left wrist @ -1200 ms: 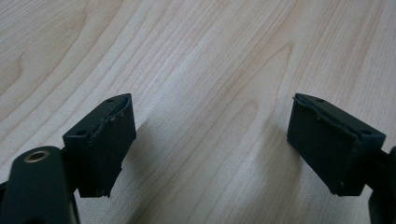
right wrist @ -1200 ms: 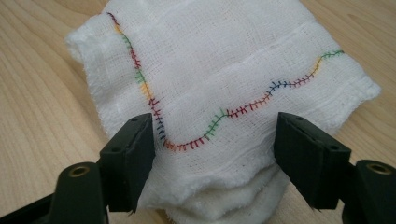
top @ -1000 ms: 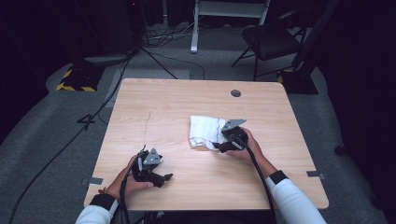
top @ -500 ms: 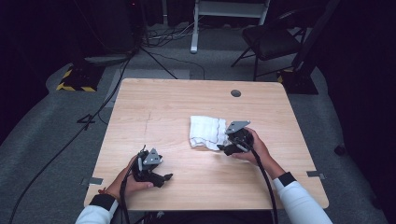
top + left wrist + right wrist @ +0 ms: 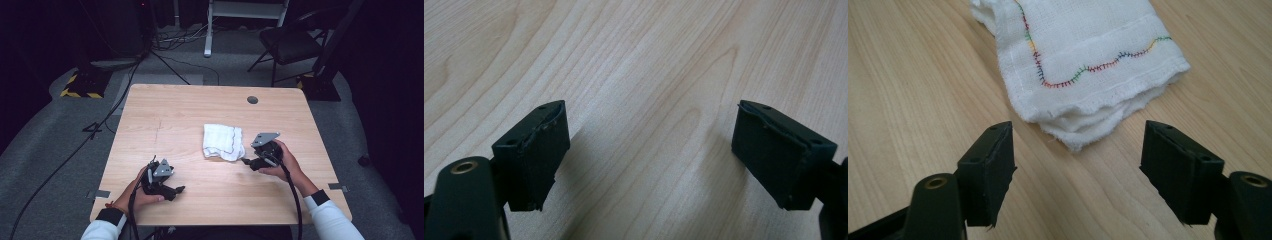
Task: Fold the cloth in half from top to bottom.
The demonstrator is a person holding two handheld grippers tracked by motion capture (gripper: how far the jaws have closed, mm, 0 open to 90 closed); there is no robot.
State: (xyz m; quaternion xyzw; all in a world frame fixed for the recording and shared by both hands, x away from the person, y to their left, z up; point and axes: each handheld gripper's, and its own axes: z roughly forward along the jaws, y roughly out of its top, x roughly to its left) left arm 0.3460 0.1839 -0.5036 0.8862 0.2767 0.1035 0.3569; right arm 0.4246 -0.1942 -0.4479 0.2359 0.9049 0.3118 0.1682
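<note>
The folded white cloth (image 5: pixel 223 142) lies flat on the table (image 5: pixel 165 115), right of centre and nearer the right edge than the left, with a bare margin to every edge. Its stitched hem shows multicoloured thread in the right gripper view.

Right gripper (image 5: pixel 246 161): positioned just beside the cloth's near right corner, jaws spread wide with nothing between them. The layered corner of the cloth (image 5: pixel 1088 70) lies ahead of the jaw tips, apart from both pads.

Left gripper (image 5: pixel 181 189): resting near the front left corner of the table, well apart from the cloth, jaws likewise spread and empty (bare wood grain lies between them).

Probable faults from this state:
- Partial pick. The corner consists of several loose layers; a shallow closure would likely catch the top layers alone, and the fold would open on lifting.
- Pad contact with the table. A low approach angle may drive the lower pad into the wood and push the cloth away instead of entering beneath it.
- Bunching. Nothing anchors the cloth, so it may slide towards the centre.
</note>
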